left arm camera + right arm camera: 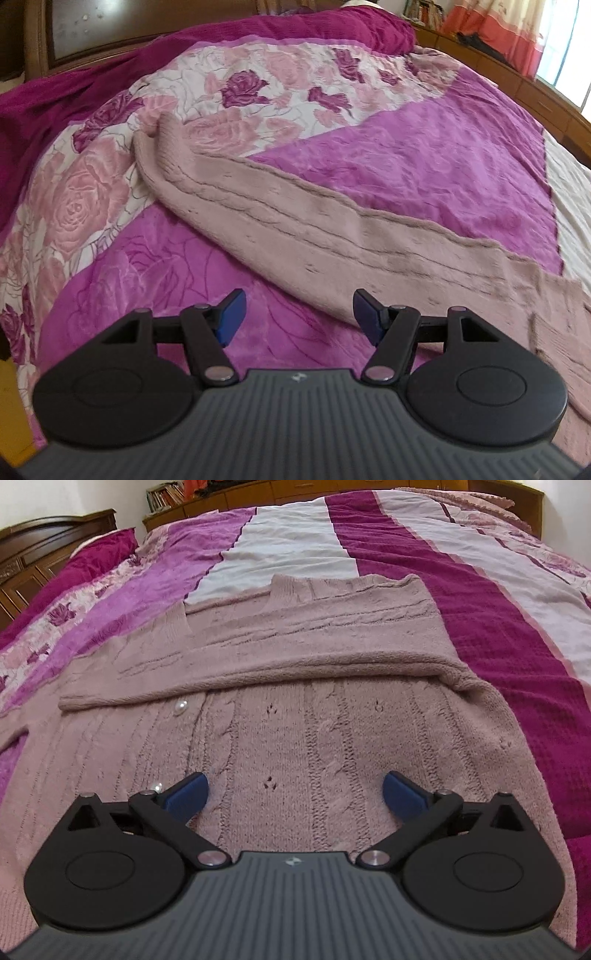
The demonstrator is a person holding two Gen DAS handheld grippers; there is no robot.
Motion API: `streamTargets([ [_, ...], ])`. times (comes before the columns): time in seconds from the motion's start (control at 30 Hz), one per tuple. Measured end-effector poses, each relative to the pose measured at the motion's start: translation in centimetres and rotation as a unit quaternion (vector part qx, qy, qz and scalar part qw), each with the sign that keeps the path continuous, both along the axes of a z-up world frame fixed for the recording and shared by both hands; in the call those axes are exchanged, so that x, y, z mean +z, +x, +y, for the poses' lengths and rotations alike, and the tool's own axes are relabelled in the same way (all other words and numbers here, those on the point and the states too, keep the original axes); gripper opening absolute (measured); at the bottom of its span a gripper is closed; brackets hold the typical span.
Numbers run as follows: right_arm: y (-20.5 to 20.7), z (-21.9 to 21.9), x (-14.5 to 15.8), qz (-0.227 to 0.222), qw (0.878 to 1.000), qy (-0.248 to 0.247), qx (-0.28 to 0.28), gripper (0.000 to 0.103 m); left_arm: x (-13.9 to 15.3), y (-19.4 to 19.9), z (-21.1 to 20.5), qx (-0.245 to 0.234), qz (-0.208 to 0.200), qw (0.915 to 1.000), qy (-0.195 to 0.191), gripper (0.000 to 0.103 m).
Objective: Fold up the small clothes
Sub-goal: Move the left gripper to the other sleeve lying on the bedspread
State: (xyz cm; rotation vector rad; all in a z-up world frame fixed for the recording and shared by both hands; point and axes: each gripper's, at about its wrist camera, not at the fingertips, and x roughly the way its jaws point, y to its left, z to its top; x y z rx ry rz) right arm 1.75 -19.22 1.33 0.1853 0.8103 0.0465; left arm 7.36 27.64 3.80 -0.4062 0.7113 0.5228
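A dusty-pink cable-knit cardigan [295, 709] is seen spread flat on the bed, filling the centre and lower part of the right wrist view; one sleeve is folded across the body as a thick rolled band, and a pearly round button [181, 704] is seen at centre left. In the left wrist view another sleeve of it [295, 218] is stretched diagonally from centre left to lower right. The left tongs [298, 317] are held wide apart and empty over the plush magenta and rose-patterned bedspread [110, 177], beside the sleeve's edge. The right tongs [295, 794] are likewise spread wide, nothing gripped, low over the ribbed knit. A carved wooden headboard [33, 554] is seen at upper left.
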Motion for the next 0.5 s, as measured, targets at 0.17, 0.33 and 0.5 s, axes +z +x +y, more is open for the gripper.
streamTargets([
  [0.17,0.0,-0.3,-0.2,-0.004,1.000,0.016,-0.012,0.103,-1.3,0.7,1.3,0.015,-0.017,0.9995,-0.023,0.066],
  [0.33,-0.3,-0.1,-0.4,-0.014,1.000,-0.001,0.008,0.103,-1.8,1.2,2.9,0.032,-0.055,0.9962,-0.059,0.066],
  [0.5,0.0,-0.4,-0.1,-0.006,1.000,0.003,0.024,0.103,-2.1,2.2,4.2,0.035,-0.071,0.9948,-0.064,0.066],
])
